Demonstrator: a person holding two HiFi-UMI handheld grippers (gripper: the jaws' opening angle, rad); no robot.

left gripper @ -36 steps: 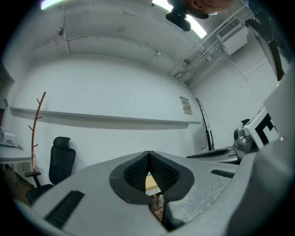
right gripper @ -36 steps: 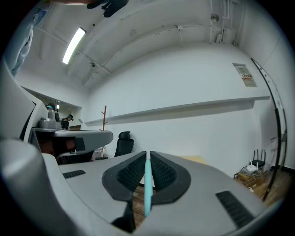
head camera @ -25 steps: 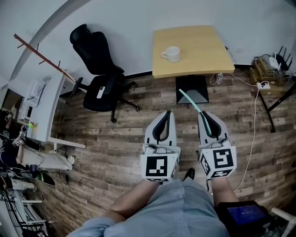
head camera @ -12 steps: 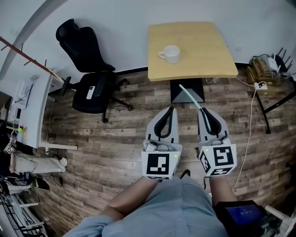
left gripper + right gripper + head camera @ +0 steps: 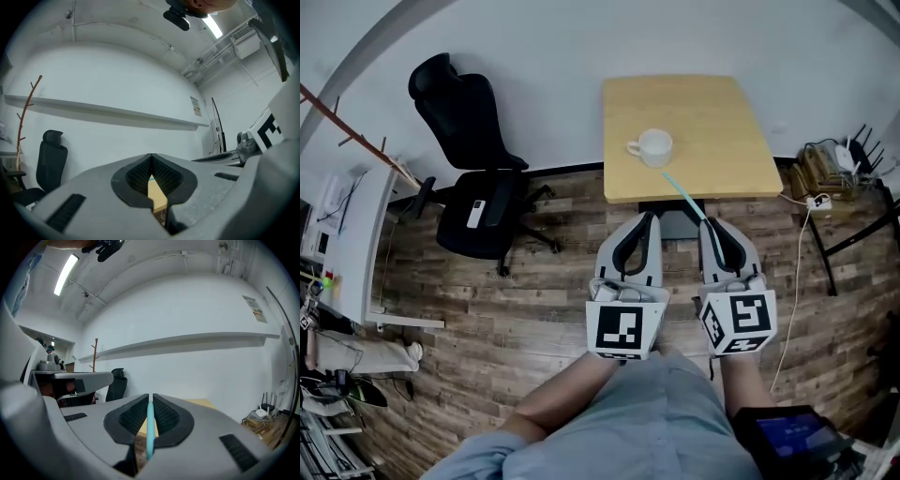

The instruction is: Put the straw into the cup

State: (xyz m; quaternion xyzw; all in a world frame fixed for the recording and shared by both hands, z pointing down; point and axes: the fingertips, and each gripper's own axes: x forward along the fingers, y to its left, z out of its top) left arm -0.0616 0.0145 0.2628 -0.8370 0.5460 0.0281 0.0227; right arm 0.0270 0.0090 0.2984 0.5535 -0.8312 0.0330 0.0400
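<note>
A white cup [image 5: 654,146] with a handle stands on the small wooden table [image 5: 741,150], near its front left part. My right gripper [image 5: 713,228] is shut on a light teal straw [image 5: 683,199] that sticks out forward and to the left, its tip near the table's front edge, short of the cup. In the right gripper view the straw [image 5: 149,430] stands pinched between the pads. My left gripper [image 5: 644,223] is shut with nothing in it, beside the right one, over the floor in front of the table.
A black office chair [image 5: 478,159] stands left of the table against the white wall. A cluttered desk [image 5: 337,253] lies at far left. Cables and a box with devices [image 5: 830,169] sit on the floor right of the table. Wooden floor lies underneath.
Both grippers have come closer to the table; the straw's tip now reaches its front edge. The jaws have not changed.
</note>
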